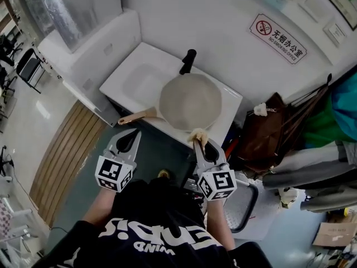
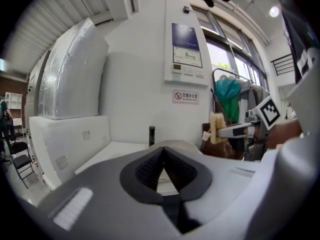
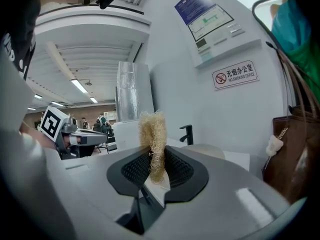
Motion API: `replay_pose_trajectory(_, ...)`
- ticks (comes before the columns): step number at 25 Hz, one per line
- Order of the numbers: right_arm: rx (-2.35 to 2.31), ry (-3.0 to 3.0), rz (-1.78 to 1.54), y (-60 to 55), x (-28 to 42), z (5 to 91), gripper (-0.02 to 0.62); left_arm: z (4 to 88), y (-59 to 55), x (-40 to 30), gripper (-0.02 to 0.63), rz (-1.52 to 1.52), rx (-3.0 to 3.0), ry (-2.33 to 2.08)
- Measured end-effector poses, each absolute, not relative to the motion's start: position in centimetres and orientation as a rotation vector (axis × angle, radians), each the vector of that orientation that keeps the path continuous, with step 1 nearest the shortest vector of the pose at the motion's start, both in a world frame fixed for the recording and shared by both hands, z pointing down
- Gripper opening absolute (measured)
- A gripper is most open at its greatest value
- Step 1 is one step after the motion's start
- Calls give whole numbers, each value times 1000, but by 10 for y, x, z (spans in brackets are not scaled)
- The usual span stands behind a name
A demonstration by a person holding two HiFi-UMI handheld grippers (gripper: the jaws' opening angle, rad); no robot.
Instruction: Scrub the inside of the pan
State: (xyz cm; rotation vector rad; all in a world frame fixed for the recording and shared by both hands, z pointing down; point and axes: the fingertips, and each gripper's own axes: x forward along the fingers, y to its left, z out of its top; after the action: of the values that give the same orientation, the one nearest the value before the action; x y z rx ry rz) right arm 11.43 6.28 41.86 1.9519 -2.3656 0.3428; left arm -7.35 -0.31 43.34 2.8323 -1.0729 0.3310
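Pan (image 1: 189,101) sits on the white sink (image 1: 134,77), just beyond both grippers. Right gripper (image 1: 199,143) pinches a fibrous scrubber (image 1: 197,133) at its near rim; left gripper (image 1: 132,135) is closed, empty, near the handle (image 1: 136,117).

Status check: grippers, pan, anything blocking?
Left gripper shut, empty. Right gripper shut on scrubber. Pan sits on sink, handle toward left gripper. Nothing in the way.

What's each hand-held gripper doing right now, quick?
Left hand-held gripper: closed, empty.
Right hand-held gripper: closed on a scrubber.
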Motion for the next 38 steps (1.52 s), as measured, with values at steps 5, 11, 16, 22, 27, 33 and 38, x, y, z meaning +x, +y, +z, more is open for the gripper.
replay_pose_trajectory(5,1904,-2389,359,43,119,422,74,434,-14,-69,-3,322,2796,-1091)
replay_pose_trajectory(11,1874,-2379,352,23,125,426,74,439,-31,-64,-2,339,2817,-1060)
replay_pose_trajectory(16,1917,-2334,344,4,138,428,74,445,-48,-49,80,360,2854,-958)
replay_pose_trajectory(22,1942,-2310,351,-18,141,430,74,465,-72,-36,252,485,2863,-823)
replay_pose_trajectory(27,1954,-2290,368,-30,145,435,74,500,-89,-30,252,666,2866,-684)
replay_pose_trajectory(33,1941,-2277,392,-42,145,442,74,561,-105,-29,252,914,2843,-553)
replay_pose_trajectory(38,1909,-2266,424,-48,140,451,74,599,-116,-23,252,1014,2795,-502)
